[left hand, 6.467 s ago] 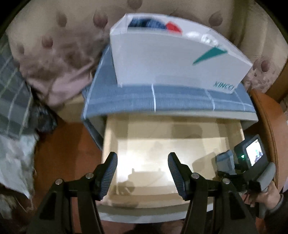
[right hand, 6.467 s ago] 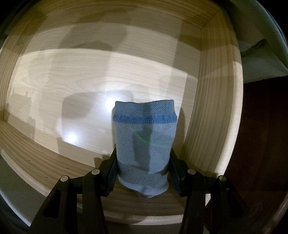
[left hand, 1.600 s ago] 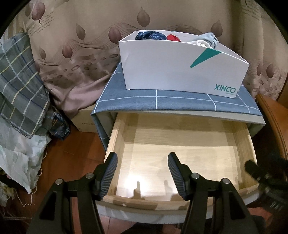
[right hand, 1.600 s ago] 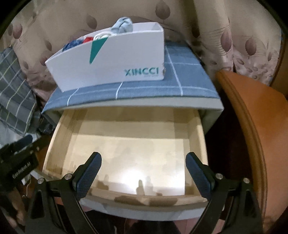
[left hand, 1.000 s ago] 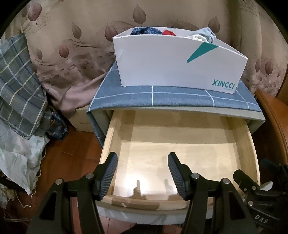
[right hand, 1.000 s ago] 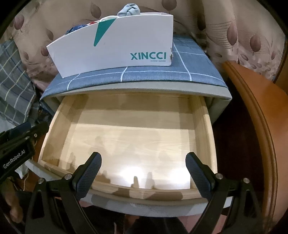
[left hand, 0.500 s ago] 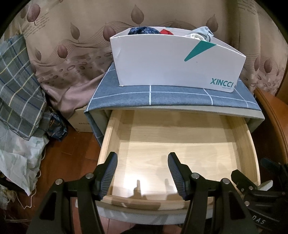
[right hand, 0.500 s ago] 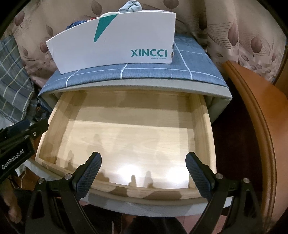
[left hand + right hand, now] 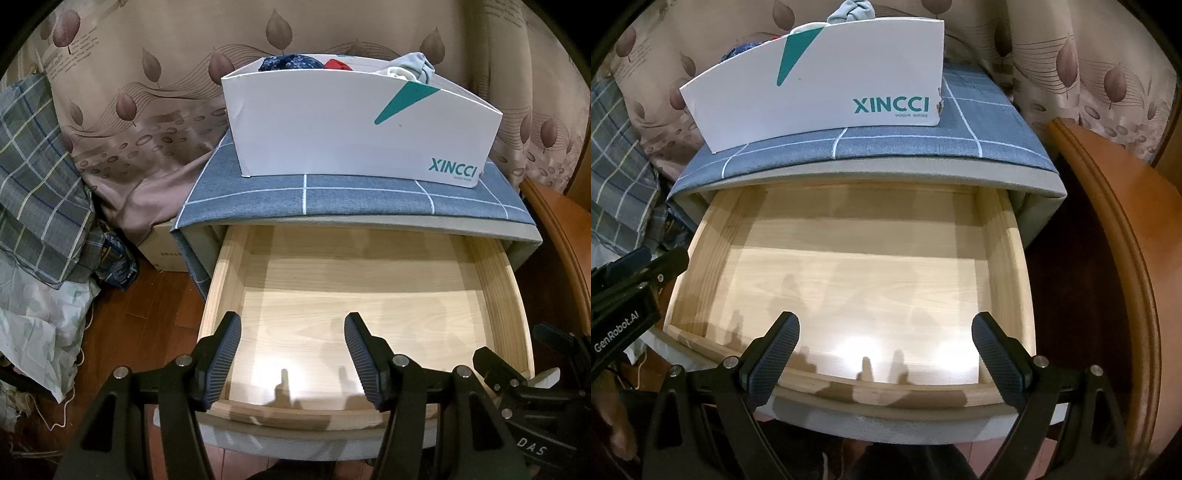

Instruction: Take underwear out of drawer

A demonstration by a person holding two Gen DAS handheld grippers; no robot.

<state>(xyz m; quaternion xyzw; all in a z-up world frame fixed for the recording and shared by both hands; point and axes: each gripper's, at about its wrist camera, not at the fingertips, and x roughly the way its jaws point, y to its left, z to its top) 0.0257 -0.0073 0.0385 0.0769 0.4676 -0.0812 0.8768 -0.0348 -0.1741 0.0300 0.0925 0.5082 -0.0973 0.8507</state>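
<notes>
While I am looking down from the left wrist, my left gripper (image 9: 291, 354) is hanging with its jaws apart and nothing between them, above the front of the pulled-out drawer (image 9: 513, 295). Its pale wooden floor is lying bare under a patch of glare. Underwear (image 9: 410, 68) is showing as bunched light blue-grey cloth, beside dark blue and red pieces, poking over the rim of the white XINCCI box (image 9: 332, 122), which is standing on the nightstand's blue checked cover (image 9: 332, 197). A leaf-patterned curtain (image 9: 147, 92) is hanging behind, plaid bedding (image 9: 37, 166) is piling at the left, and a cardboard box (image 9: 166, 243) is sitting on the red-brown floor (image 9: 147, 306). My right gripper (image 9: 517, 380) is peeking in at the lower right.

From the right wrist, my right gripper (image 9: 886, 354) is standing wide apart, holding nothing, over the same drawer (image 9: 1008, 258). The underwear (image 9: 851, 10) is peeking above the box (image 9: 820, 74). A curved wooden edge (image 9: 1115, 221) is running along the right.
</notes>
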